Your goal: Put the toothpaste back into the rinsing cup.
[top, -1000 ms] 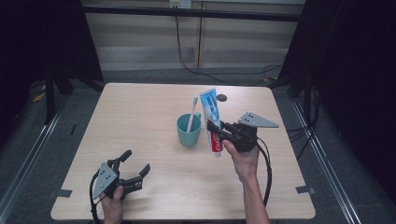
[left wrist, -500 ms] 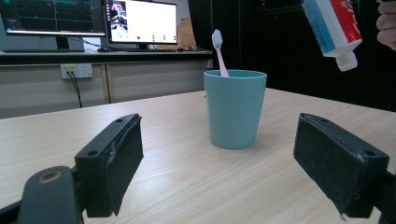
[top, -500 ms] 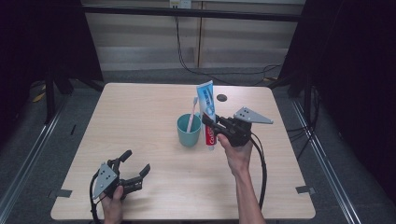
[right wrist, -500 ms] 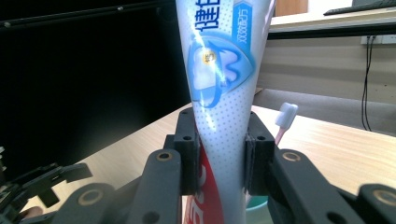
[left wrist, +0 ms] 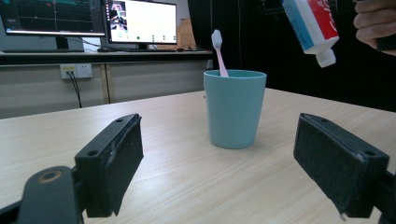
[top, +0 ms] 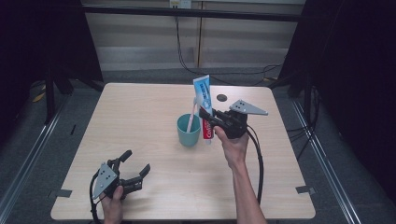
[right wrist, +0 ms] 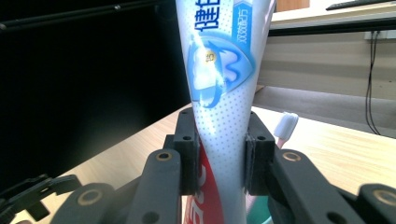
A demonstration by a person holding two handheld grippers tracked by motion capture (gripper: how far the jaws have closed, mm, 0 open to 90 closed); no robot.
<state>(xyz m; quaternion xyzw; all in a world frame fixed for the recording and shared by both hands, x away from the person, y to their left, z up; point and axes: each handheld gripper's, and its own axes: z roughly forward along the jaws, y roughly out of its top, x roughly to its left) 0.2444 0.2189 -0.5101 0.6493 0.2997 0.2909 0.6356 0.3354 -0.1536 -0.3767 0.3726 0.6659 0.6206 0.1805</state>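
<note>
A pale wooden table (top: 154,121) with rounded corners carries the whole scene, with dark floor around it and a wall with cables beyond.

On the table, a little right of centre, stands a teal cup (top: 188,131), upright, plain and slightly tapered toward its base. A pink toothbrush (top: 193,114) with a white head leans in it, the head rising above the rim.

The tube (top: 204,100) of toothpaste is held in the air just to the right of the cup and well off the tabletop, close to upright, with its white cap (left wrist: 325,58) pointing down and its flat crimped end on top. Its body is white with fine dots, a blue band and blue printed characters near the top, a blue swirl with a tooth picture below that, and a red panel near the cap. From above it seems to stand beside the cup rather than over it, though that is hard to judge.

The right gripper (top: 212,124) is clamped on the tube: in the right gripper view both black pads (right wrist: 256,158) press the lower half from either side.

The left gripper (top: 135,165) rests low at the table's near left corner, well apart from the cup, its jaws spread wide with nothing between them.
</note>
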